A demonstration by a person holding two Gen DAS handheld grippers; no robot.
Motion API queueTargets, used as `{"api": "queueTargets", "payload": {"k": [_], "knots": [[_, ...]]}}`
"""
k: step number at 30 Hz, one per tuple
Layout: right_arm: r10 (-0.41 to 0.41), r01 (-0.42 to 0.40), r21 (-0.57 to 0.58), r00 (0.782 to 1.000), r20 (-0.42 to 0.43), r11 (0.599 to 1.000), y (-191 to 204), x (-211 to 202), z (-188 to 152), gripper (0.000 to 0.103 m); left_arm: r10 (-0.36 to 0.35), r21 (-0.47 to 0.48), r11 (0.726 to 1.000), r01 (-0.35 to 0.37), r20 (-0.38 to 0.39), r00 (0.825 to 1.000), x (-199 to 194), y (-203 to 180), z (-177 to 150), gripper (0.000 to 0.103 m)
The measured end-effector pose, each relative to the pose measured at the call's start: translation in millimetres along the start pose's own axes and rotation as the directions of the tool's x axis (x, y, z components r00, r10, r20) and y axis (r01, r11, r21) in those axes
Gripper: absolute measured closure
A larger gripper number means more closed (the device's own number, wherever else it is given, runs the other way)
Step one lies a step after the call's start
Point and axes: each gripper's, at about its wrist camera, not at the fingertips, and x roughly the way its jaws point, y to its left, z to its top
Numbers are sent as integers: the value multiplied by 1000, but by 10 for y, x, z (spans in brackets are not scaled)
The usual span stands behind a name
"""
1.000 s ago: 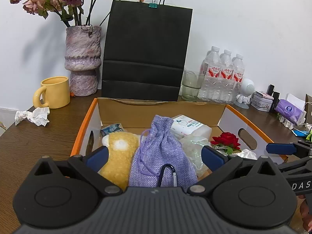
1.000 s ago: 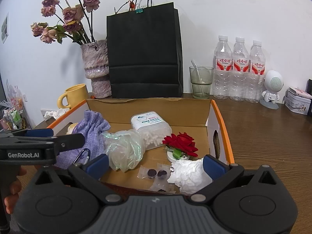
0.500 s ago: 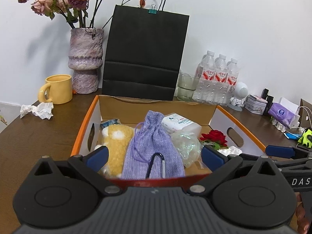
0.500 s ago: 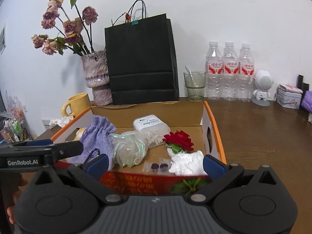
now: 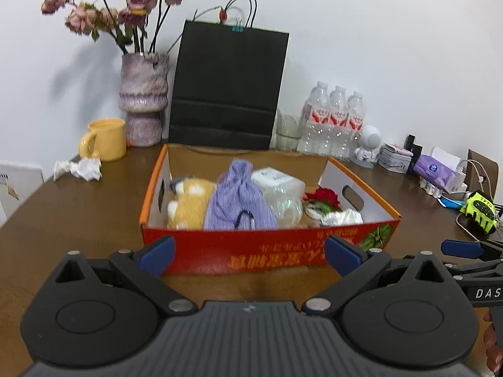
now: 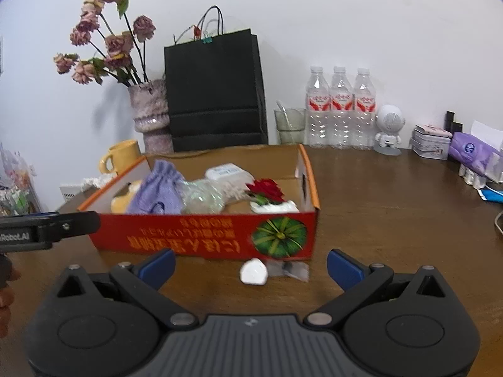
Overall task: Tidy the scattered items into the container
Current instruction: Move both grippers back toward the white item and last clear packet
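The red and orange cardboard box [image 5: 267,253] [image 6: 201,238] sits on the wooden table. It holds a yellow plush toy [image 5: 191,201], a purple drawstring pouch [image 5: 237,201] [image 6: 158,190], a clear plastic bag [image 5: 279,201], a white container [image 6: 228,172], a red rose [image 5: 322,196] [image 6: 267,190] and crumpled white paper [image 5: 342,218]. A small white object [image 6: 253,270] and a clear packet [image 6: 290,270] lie on the table in front of the box. My left gripper [image 5: 248,254] and right gripper [image 6: 251,260] are both open and empty, just in front of the box.
At the back stand a vase of dried roses [image 5: 143,100], a black paper bag [image 5: 228,88], a yellow mug [image 5: 105,139], a glass [image 6: 289,125], water bottles [image 6: 341,106] and a white figurine [image 6: 388,130]. Crumpled tissue [image 5: 78,169] lies left. Tins, purple tissue pack [image 5: 435,169] and cables lie right.
Both grippers have pulled back and up from over the box, so its red front wall now shows. The white object and packet in front of the box have come into view.
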Motion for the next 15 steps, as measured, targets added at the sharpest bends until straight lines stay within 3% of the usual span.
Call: {"api": "queueTargets", "payload": {"k": [15], "knots": [[-33,30,-29,995,-98,999,-221,418,-150,5,-46,21,999,48,-116,992,364,-123,-234,0]]}}
